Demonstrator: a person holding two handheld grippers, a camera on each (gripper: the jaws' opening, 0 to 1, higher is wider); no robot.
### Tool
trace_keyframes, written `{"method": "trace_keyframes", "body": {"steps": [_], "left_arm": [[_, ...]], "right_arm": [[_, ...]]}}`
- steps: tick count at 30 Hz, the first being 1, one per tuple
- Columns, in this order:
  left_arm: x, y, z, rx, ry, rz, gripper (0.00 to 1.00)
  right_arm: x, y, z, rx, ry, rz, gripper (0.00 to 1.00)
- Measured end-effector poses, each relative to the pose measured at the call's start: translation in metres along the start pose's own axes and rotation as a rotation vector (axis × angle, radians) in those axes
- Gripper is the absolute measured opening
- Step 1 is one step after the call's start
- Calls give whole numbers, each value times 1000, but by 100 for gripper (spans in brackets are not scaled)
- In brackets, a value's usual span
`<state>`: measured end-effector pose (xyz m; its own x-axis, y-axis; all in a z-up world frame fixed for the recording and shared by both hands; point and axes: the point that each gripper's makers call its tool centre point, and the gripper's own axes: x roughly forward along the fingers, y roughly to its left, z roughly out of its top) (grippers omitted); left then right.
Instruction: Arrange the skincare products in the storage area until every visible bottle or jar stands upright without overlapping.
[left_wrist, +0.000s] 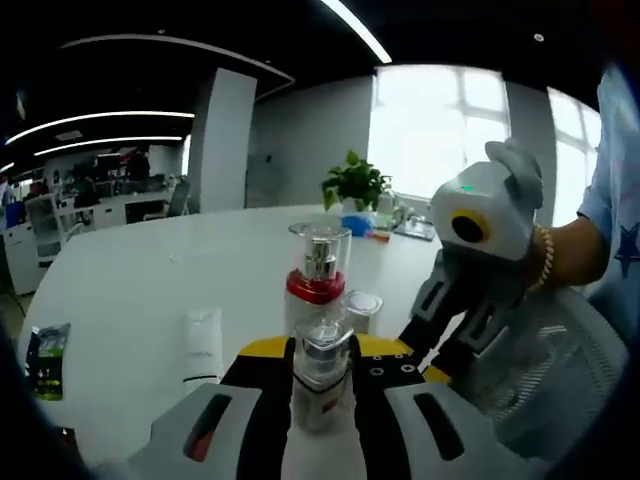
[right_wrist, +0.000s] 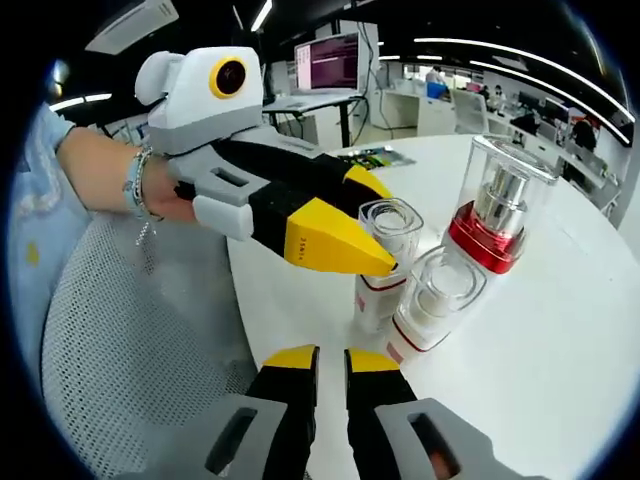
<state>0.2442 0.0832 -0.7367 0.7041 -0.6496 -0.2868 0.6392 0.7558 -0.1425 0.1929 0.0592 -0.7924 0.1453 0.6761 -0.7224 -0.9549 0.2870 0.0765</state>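
A small clear-capped bottle (left_wrist: 322, 368) stands on the white table (left_wrist: 130, 280) between the jaws of my left gripper (left_wrist: 324, 352), which press against its sides. Right behind it are a taller bottle with a red band (left_wrist: 318, 265) and a short clear-lidded one (left_wrist: 362, 305), both upright. In the right gripper view the left gripper (right_wrist: 352, 252) reaches in from the left onto the small bottle (right_wrist: 383, 262), with the short one (right_wrist: 436, 298) and the red-banded one (right_wrist: 496, 215) beside it. My right gripper (right_wrist: 332, 366) hovers at the table edge, jaws almost together, holding nothing.
A white tube (left_wrist: 203, 345) lies flat to the left of the bottles, and a green packet (left_wrist: 47, 360) sits near the left table edge. A potted plant (left_wrist: 355, 185) stands far back. A mesh chair back (right_wrist: 120, 330) is close to the table's edge.
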Motion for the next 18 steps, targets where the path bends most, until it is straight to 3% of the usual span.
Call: {"method": "trace_keyframes", "body": {"steps": [8, 13, 18], "left_arm": [[-3, -9, -5, 28, 58, -39, 37], [-7, -2, -17, 48, 136, -24, 36], [-7, 4, -32, 27, 208, -10, 29]], "right_arm": [[1, -7, -13, 35, 56, -23, 4], [-5, -26, -22, 176, 71, -83, 5], [-12, -41, -19, 165, 38, -159, 16]]}}
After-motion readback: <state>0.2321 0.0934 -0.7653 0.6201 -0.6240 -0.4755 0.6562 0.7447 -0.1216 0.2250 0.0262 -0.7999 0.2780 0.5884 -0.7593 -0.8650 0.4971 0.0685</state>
